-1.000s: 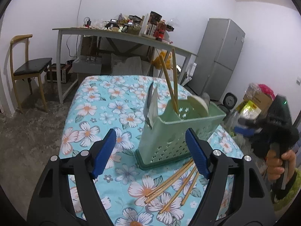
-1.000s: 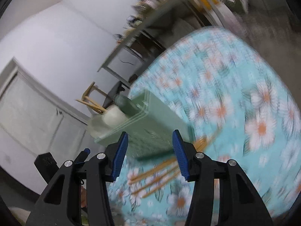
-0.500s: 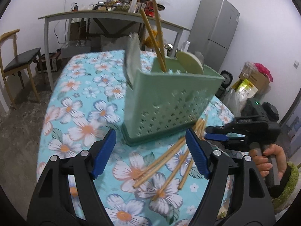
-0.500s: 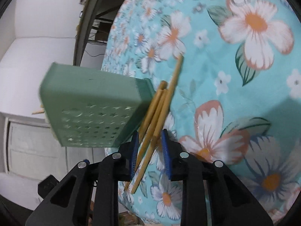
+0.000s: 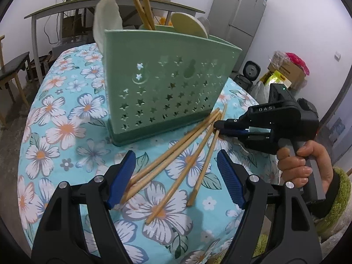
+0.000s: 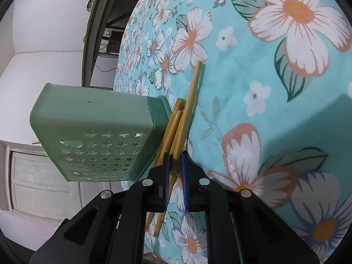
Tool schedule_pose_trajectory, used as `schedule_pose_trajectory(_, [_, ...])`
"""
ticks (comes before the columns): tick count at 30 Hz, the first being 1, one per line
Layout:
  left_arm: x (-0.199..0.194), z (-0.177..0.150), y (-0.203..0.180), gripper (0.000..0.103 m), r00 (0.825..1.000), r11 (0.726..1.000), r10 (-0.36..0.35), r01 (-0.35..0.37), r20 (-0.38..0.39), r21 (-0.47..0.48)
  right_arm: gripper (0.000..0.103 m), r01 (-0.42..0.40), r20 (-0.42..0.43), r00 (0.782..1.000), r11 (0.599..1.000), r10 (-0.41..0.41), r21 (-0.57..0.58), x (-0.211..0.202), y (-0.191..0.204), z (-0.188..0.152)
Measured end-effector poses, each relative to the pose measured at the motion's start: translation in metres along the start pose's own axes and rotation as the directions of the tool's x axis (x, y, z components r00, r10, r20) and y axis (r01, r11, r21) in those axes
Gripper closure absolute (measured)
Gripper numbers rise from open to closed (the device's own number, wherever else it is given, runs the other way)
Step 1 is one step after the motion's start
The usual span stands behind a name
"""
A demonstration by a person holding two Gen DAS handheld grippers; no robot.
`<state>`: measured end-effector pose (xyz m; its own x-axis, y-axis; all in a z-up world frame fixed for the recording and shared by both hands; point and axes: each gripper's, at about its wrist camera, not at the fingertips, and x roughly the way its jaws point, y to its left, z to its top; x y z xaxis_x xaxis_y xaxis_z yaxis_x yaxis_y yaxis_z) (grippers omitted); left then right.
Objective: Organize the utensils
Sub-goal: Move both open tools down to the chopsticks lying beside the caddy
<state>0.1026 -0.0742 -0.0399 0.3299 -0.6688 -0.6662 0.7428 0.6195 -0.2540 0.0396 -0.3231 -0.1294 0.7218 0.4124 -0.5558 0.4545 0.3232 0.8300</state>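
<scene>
Chopstick ends (image 6: 173,171) hidden between closing right gripper (image 6: 175,171) pads, narrower than before, chopsticks (image 5: 176,156) on floral cloth (image 5: 66,110) beside green caddy (image 5: 165,88), left gripper (image 5: 176,176) spread wide, lower now

Black gripper (image 5: 176,176) frames are fitted with blue ribbed pads (image 5: 230,178) and silver screws; a green fuzzy sleeve (image 5: 338,198) is worn.

Even, cool indoor light, no glare. Fisheye bending and black vignette ring both views' edges. A soft shadow darkens the tablecloth (image 6: 319,118) toward four o'clock.
</scene>
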Motion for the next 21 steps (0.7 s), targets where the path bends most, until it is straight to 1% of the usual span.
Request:
schedule_pose_trajectory(5, [0.010, 0.000, -0.006, 0.031, 1.000, 0.999, -0.005, 0.006, -0.030, 0.033, 0.093, 0.007, -0.004, 1.000, 1.000, -0.007, -0.019, -0.009, -0.002, -0.004])
schedule_pose_trajectory(7, [0.020, 0.002, -0.007, 0.033, 0.998, 0.999, 0.008, -0.005, -0.057, 0.053, 0.093, 0.012, -0.001, 1.000, 1.000, -0.012, -0.021, -0.015, -0.004, -0.005])
schedule_pose_trajectory(10, [0.033, 0.004, -0.008, 0.039, 0.995, 0.997, 0.013, -0.006, -0.097, 0.080, 0.092, 0.024, 0.005, 1.000, 0.999, -0.024, -0.029, -0.025, -0.009, -0.007])
schedule_pose_trajectory(12, [0.041, 0.004, -0.011, 0.051, 0.992, 0.995, 0.005, 0.008, -0.124, 0.097, 0.092, 0.036, 0.010, 0.999, 0.999, -0.035, -0.038, -0.030, -0.010, -0.007])
schedule_pose_trajectory(14, [0.048, 0.005, -0.015, 0.058, 0.990, 0.992, 0.008, 0.010, -0.143, 0.126, 0.092, 0.051, 0.017, 0.999, 0.998, -0.050, -0.046, -0.037, -0.012, -0.007])
schedule_pose_trajectory(17, [0.055, 0.006, -0.025, 0.064, 0.989, 0.984, 0.030, -0.004, -0.144, 0.179, 0.091, 0.067, 0.024, 0.998, 0.996, -0.065, -0.056, -0.043, -0.014, -0.006])
schedule_pose_trajectory(18, [0.057, 0.006, -0.028, 0.068, 0.989, 0.980, 0.038, -0.009, -0.144, 0.198, 0.091, 0.069, 0.026, 0.997, 0.996, -0.068, -0.058, -0.045, -0.015, -0.006])
schedule_pose_trajectory(21, [0.065, 0.006, -0.038, 0.075, 0.986, 0.973, 0.043, -0.004, -0.163, 0.231, 0.091, 0.072, 0.031, 0.997, 0.996, -0.070, -0.059, -0.047, -0.017, -0.006])
